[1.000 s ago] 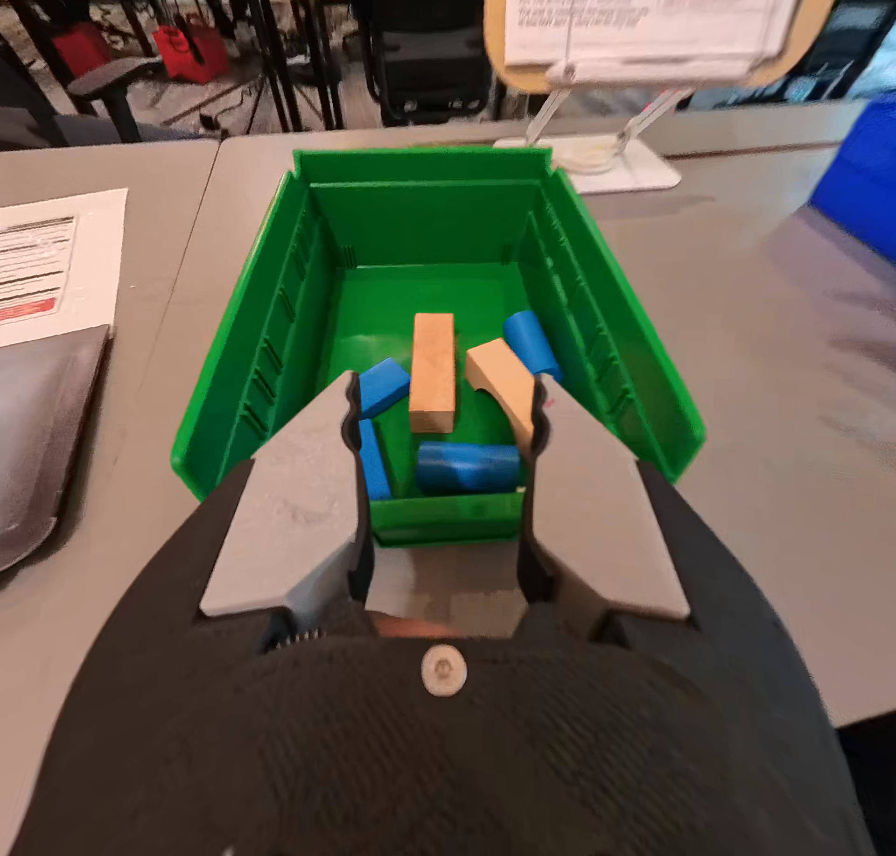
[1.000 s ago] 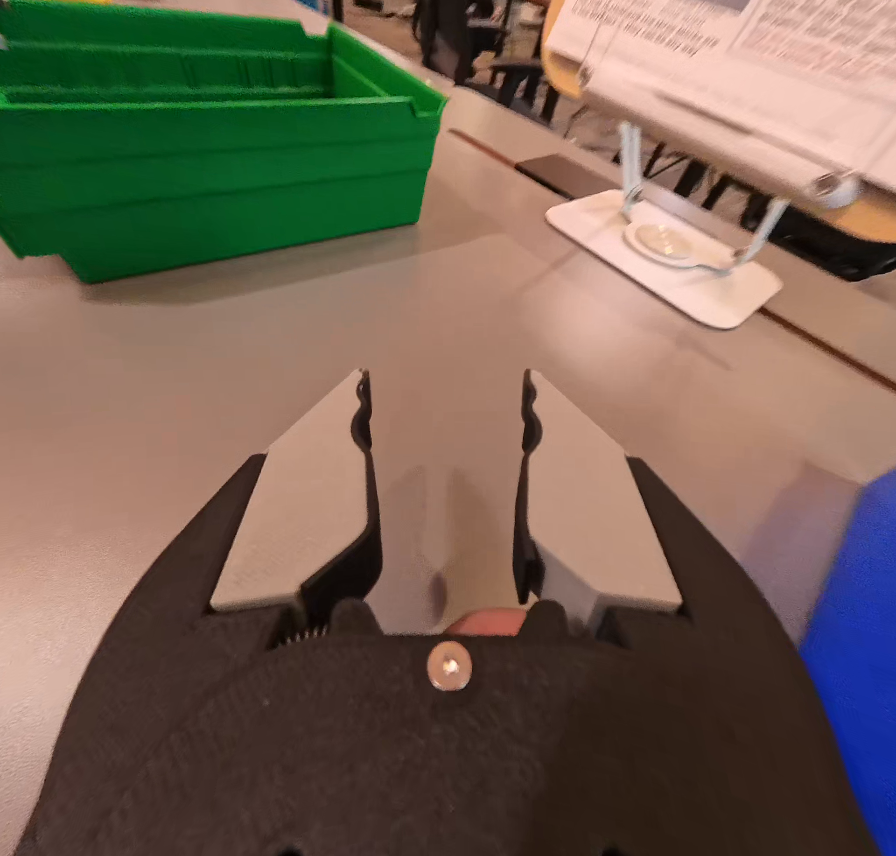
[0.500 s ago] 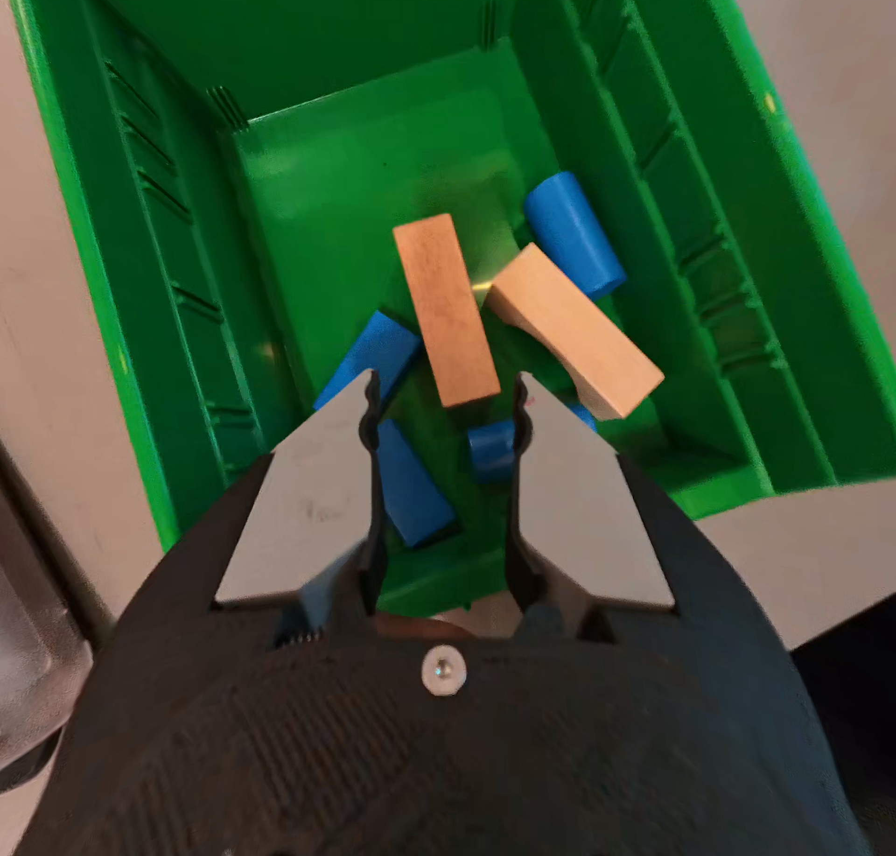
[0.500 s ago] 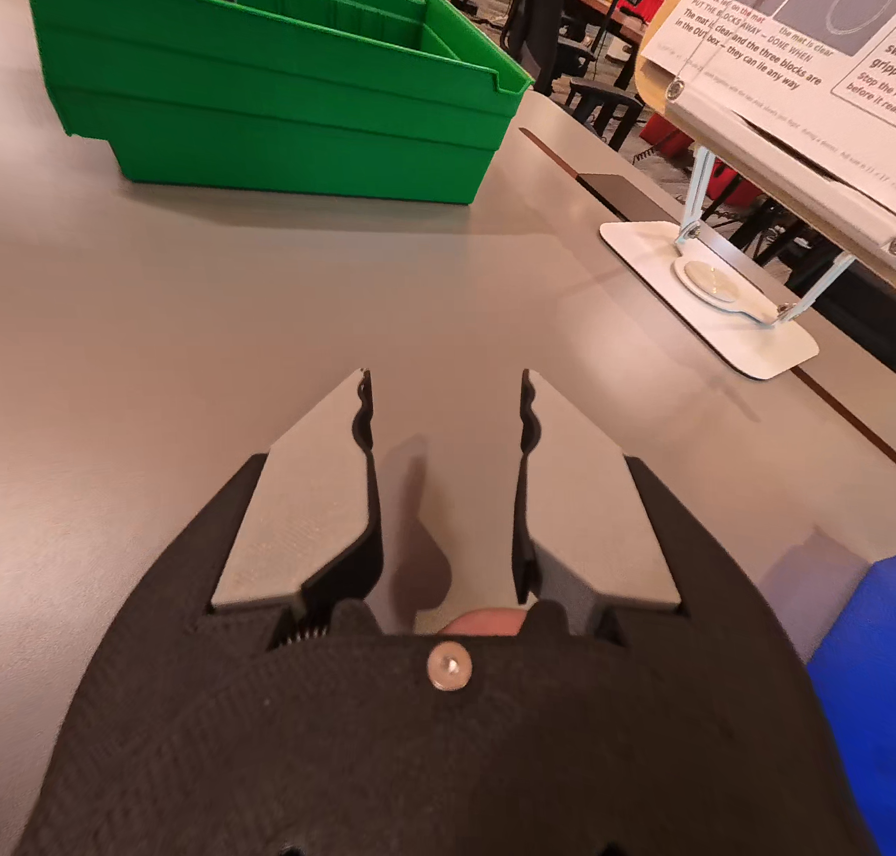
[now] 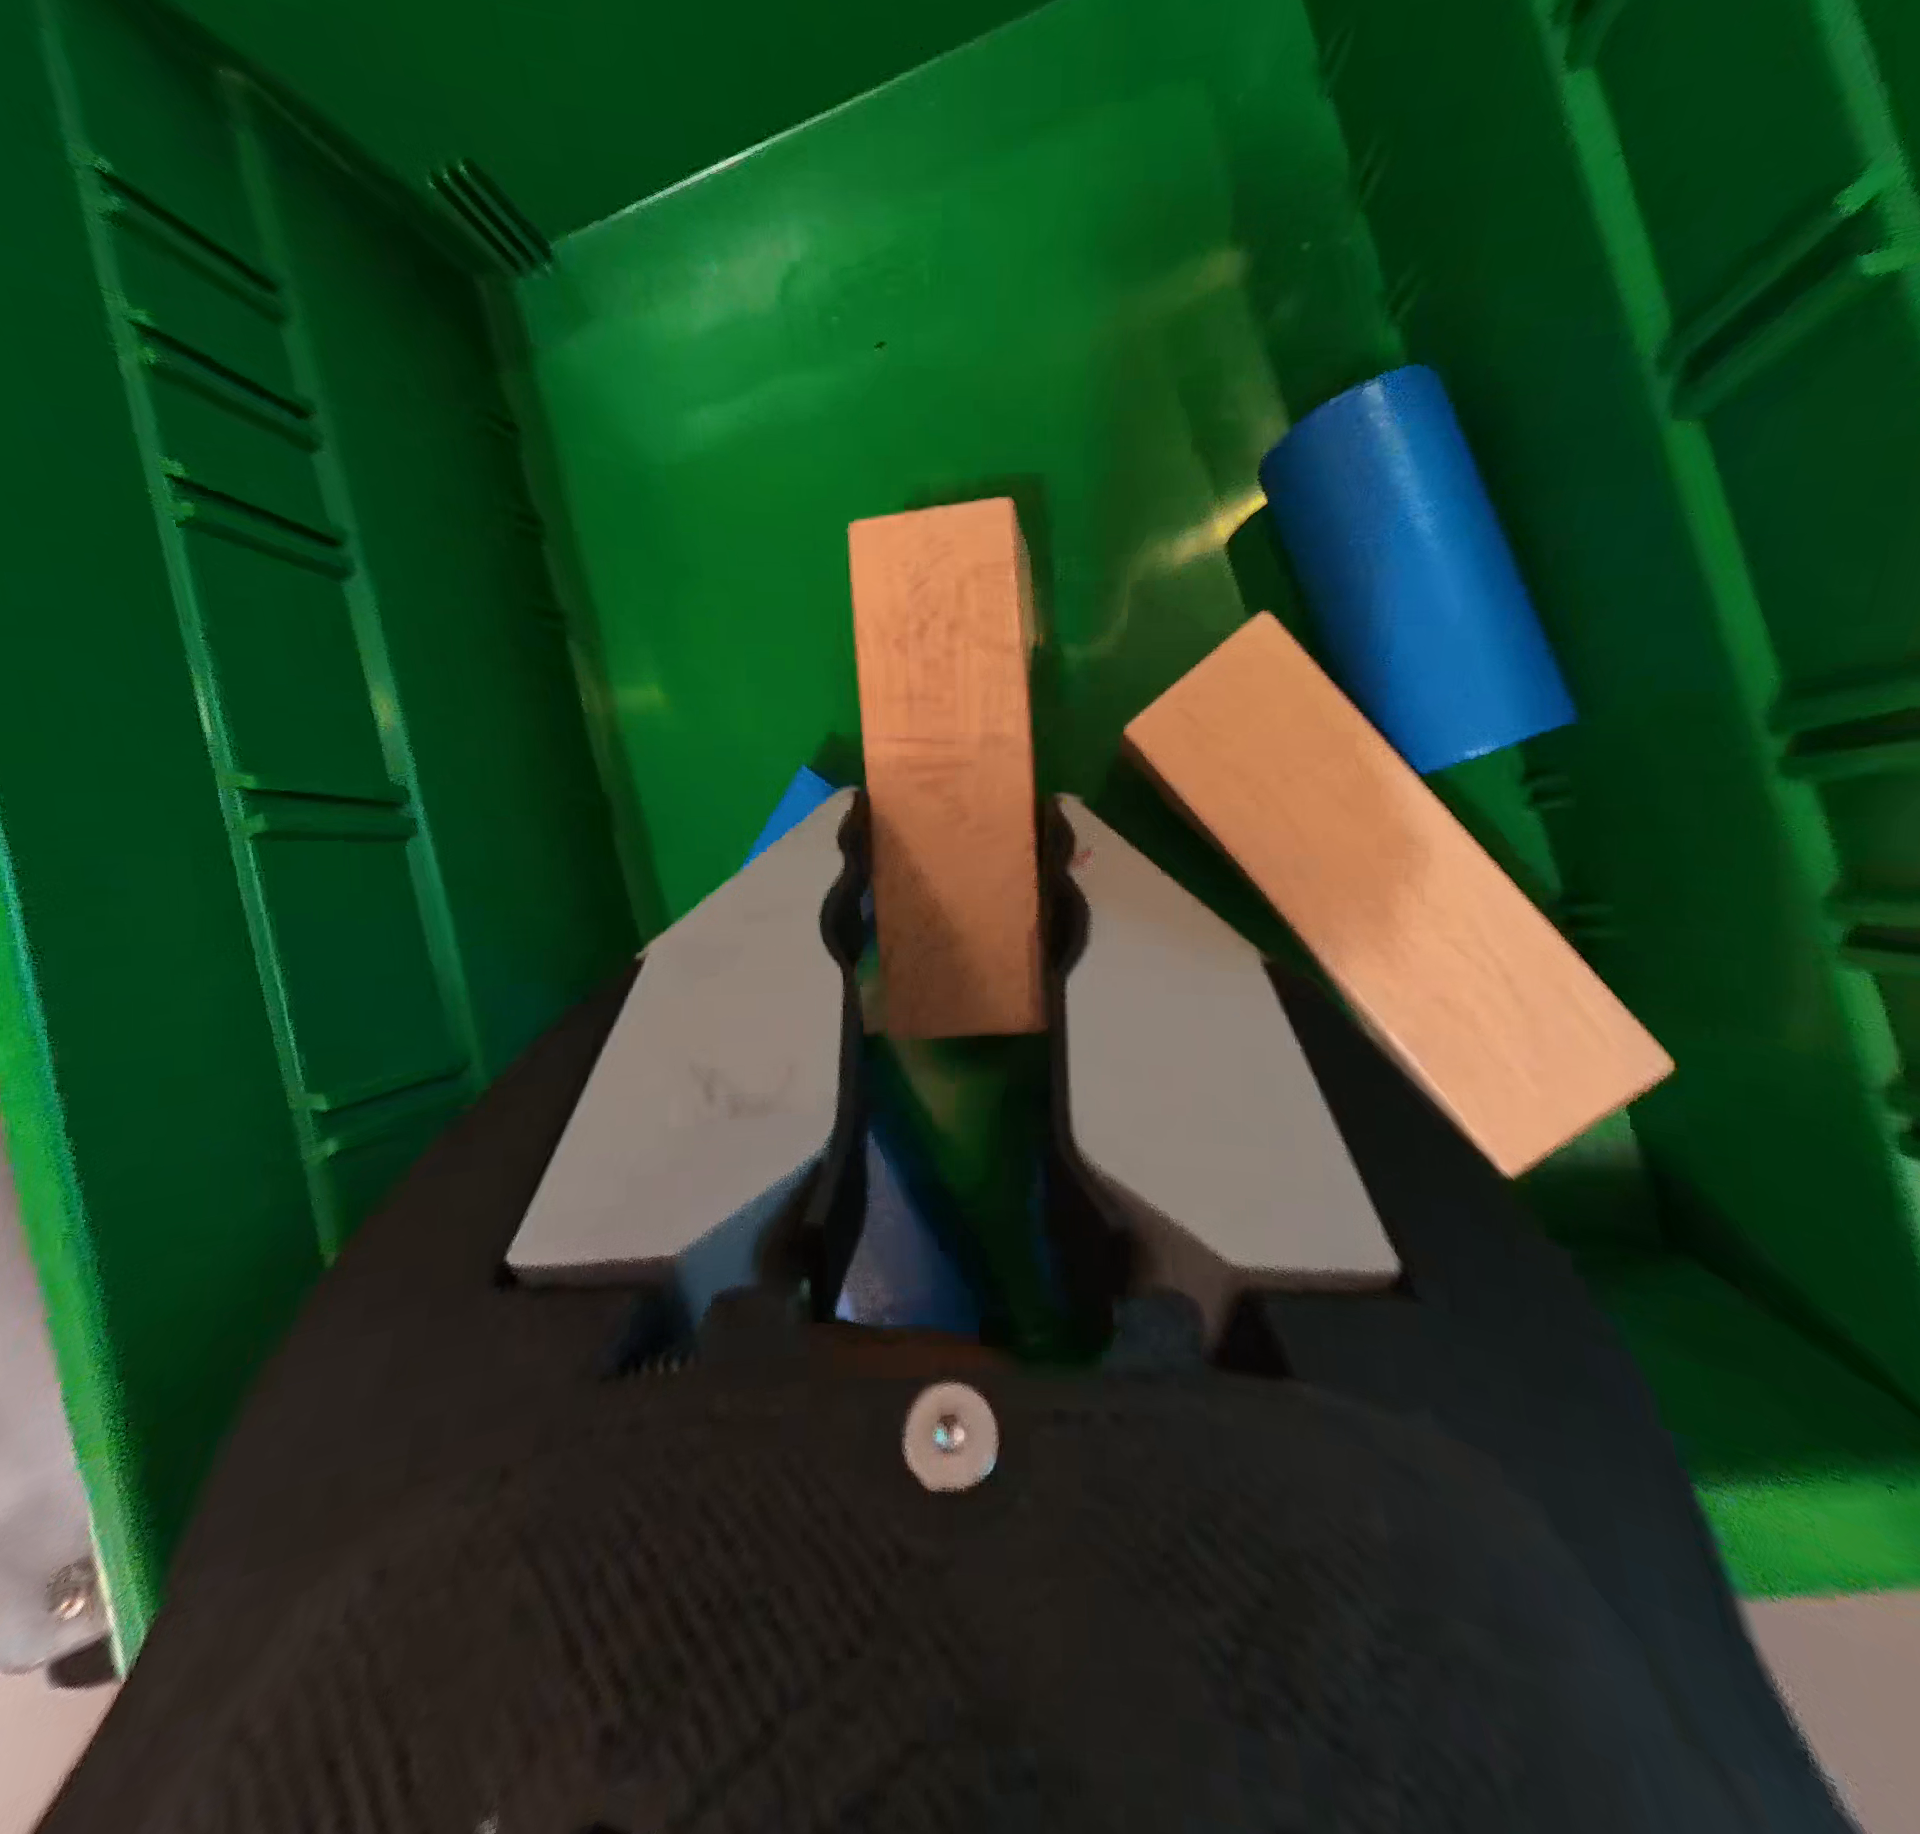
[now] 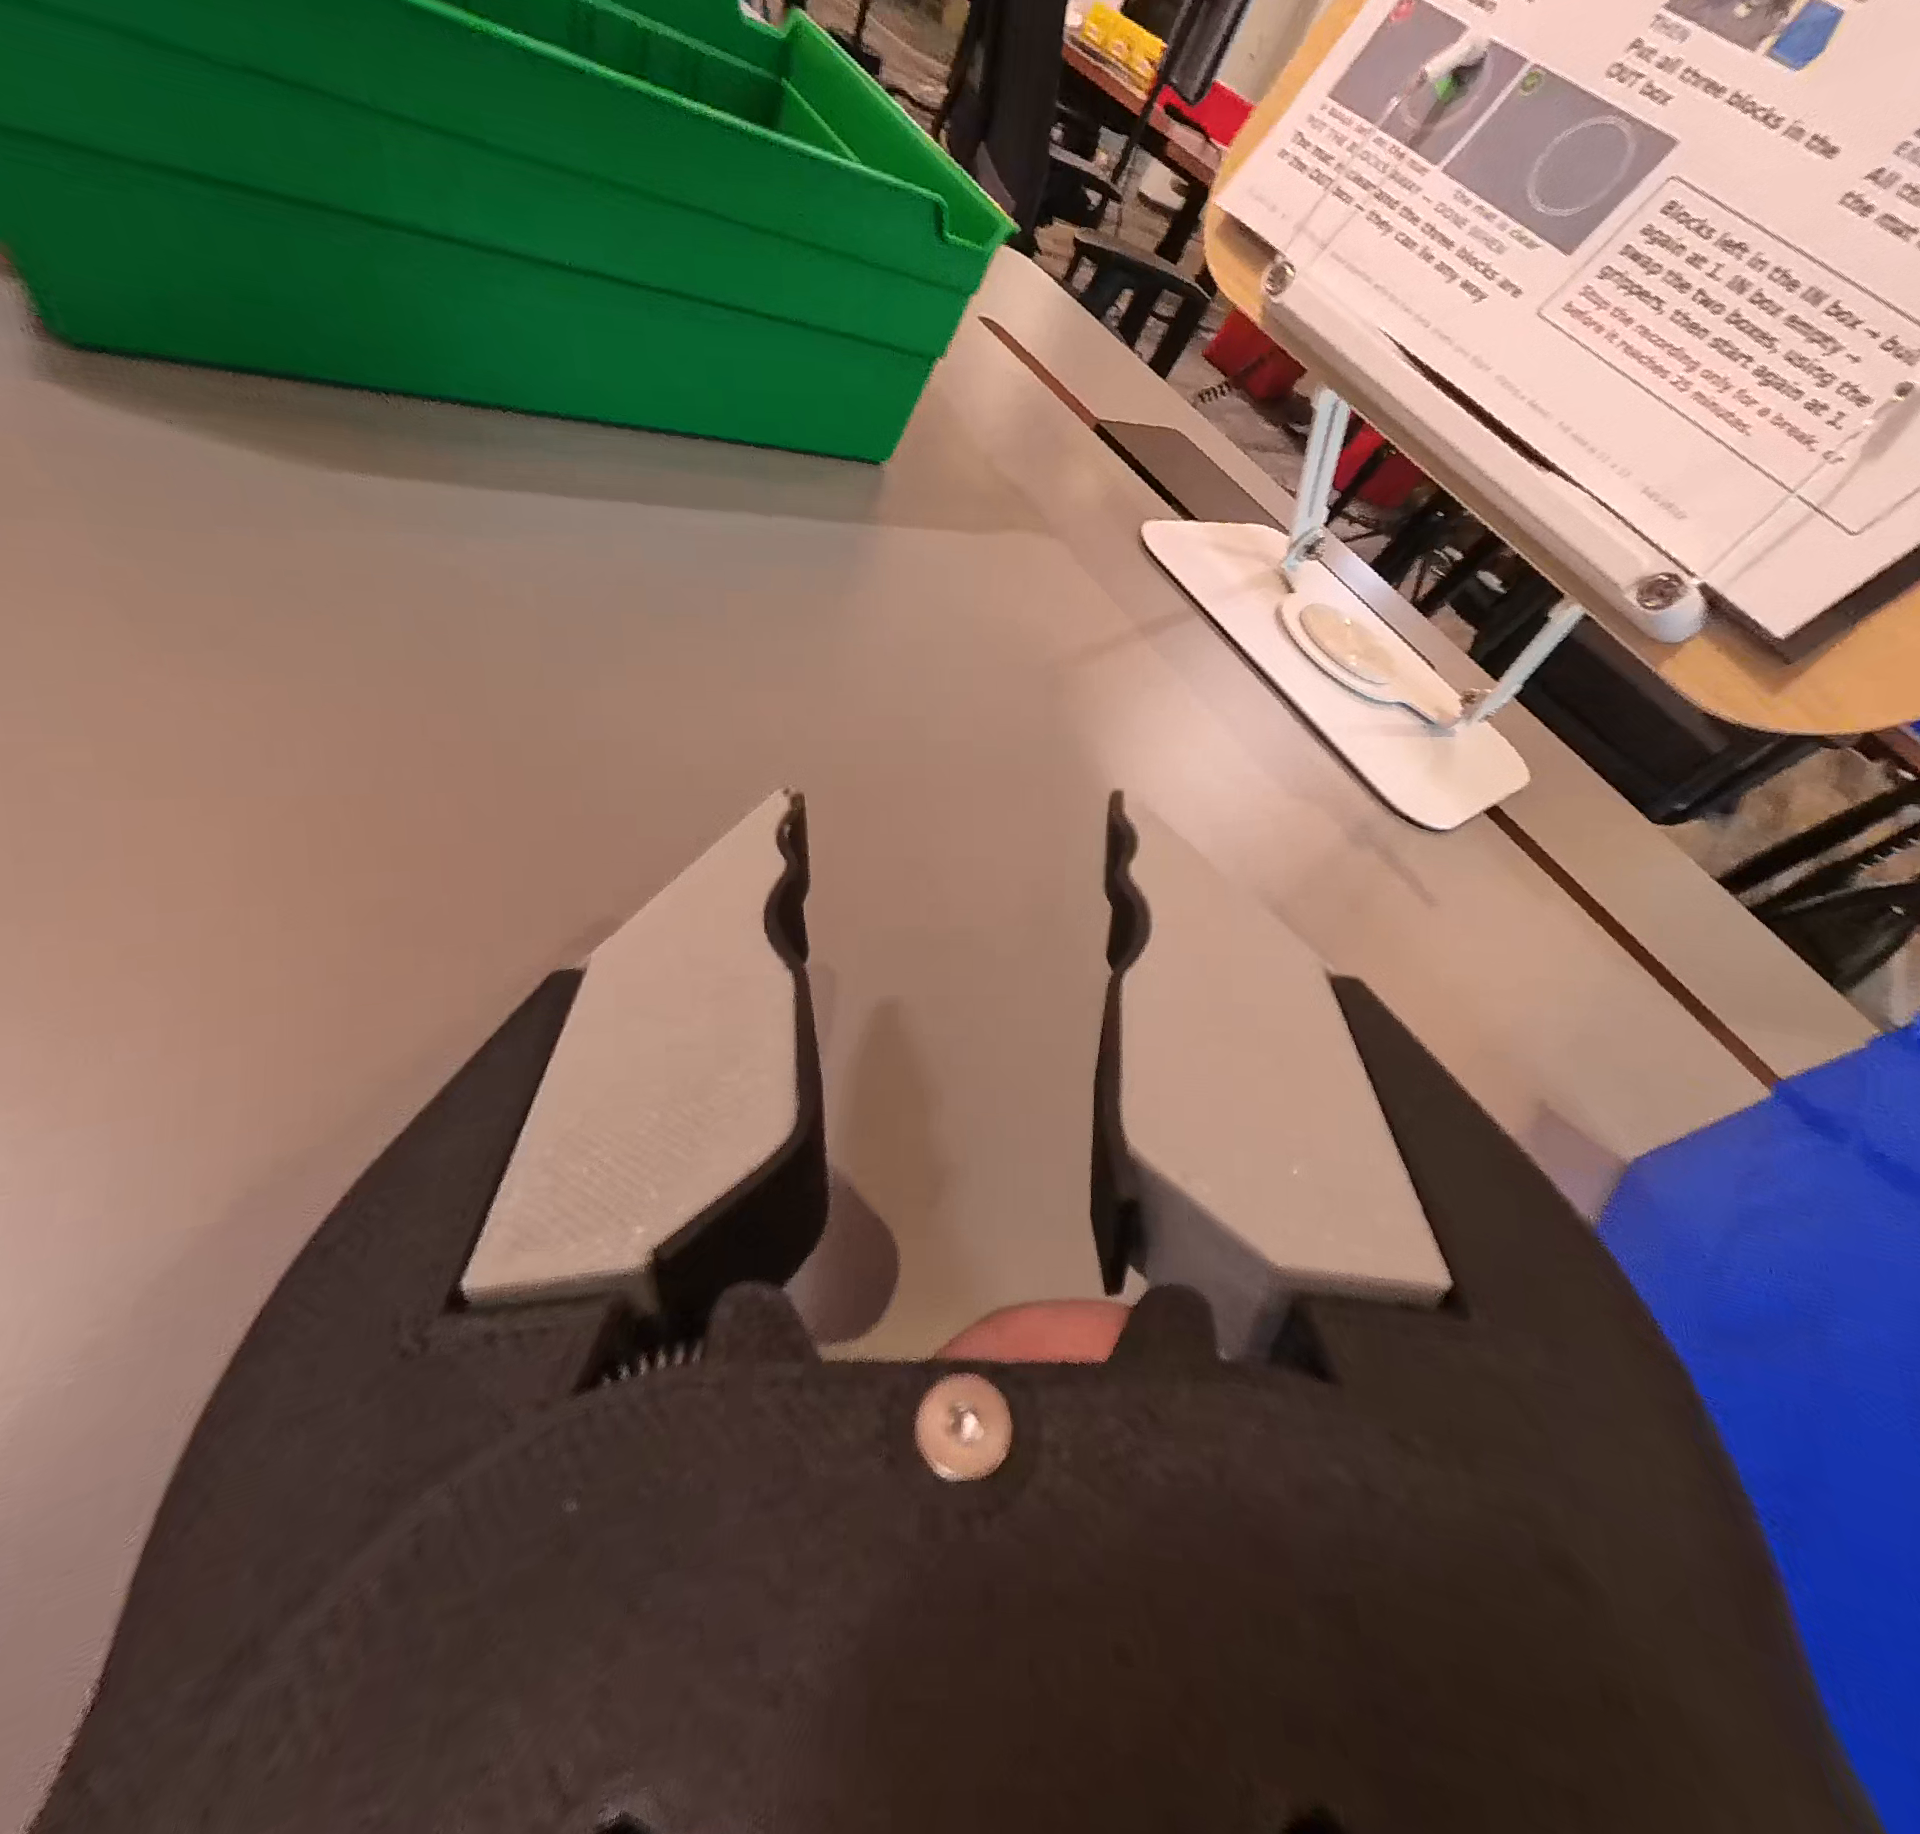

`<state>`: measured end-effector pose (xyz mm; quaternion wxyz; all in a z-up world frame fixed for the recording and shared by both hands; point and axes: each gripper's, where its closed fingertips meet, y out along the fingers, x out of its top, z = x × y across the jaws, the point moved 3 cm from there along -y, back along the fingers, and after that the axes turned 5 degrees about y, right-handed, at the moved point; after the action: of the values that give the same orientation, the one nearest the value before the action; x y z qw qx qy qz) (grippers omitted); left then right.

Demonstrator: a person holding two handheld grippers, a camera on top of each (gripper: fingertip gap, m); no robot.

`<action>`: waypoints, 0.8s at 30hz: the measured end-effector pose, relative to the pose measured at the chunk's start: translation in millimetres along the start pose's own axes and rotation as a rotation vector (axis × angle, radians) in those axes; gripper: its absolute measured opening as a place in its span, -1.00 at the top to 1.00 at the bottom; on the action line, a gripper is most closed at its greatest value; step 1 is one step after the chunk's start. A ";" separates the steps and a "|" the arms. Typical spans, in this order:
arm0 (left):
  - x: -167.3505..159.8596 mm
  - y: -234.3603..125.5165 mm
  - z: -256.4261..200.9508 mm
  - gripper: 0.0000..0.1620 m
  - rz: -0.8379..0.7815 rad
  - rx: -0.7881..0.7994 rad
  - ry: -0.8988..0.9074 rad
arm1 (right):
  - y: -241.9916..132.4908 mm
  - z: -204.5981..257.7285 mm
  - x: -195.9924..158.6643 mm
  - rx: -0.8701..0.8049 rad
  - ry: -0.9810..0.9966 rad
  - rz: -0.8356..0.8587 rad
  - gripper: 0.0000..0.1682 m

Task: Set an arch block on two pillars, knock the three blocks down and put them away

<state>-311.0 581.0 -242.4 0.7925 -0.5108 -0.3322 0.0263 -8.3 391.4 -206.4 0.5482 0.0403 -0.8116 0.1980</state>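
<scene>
Inside a green bin [image 5: 312, 641], the left gripper [image 5: 951, 828] has its fingers [image 5: 727, 1036] on both sides of a plain wooden block [image 5: 945, 745], pinching its near end. To the right lies a second wooden block [image 5: 1382, 891], tilted, and beyond it a blue cylinder [image 5: 1413, 569] near the right wall. More blue blocks [image 5: 894, 1234] show under the fingers. The right gripper [image 6: 951, 808] hovers over the bare grey bench [image 6: 416, 693], fingers spread and holding nothing. The bin stands far left; a paper stand [image 6: 1340, 662] stands far right.
</scene>
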 end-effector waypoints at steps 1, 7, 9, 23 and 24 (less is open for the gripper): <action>1.1 0.9 1.1 0.62 0.005 0.023 0.014 | 0.4 -4.1 -2.3 -0.023 -0.004 0.009 0.35; 17.9 -26.8 -2.5 0.64 -0.079 0.013 -0.023 | -3.6 -19.6 -11.3 -0.097 0.024 0.035 0.36; 25.4 -52.7 4.5 0.59 -0.148 0.016 -0.061 | -5.9 -19.2 -11.1 -0.110 0.012 0.029 0.37; -10.8 -49.1 39.6 0.51 0.107 0.156 0.115 | -1.4 -11.0 -10.9 -0.085 -0.028 0.042 0.40; -9.6 -43.8 40.9 0.51 0.127 0.160 0.146 | -1.5 -11.2 -10.9 -0.083 -0.024 0.041 0.40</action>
<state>-354.1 588.8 -200.5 0.8495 -0.4665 -0.2375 0.0659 6.3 392.5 -212.3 0.5353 0.0030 -0.8264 0.1748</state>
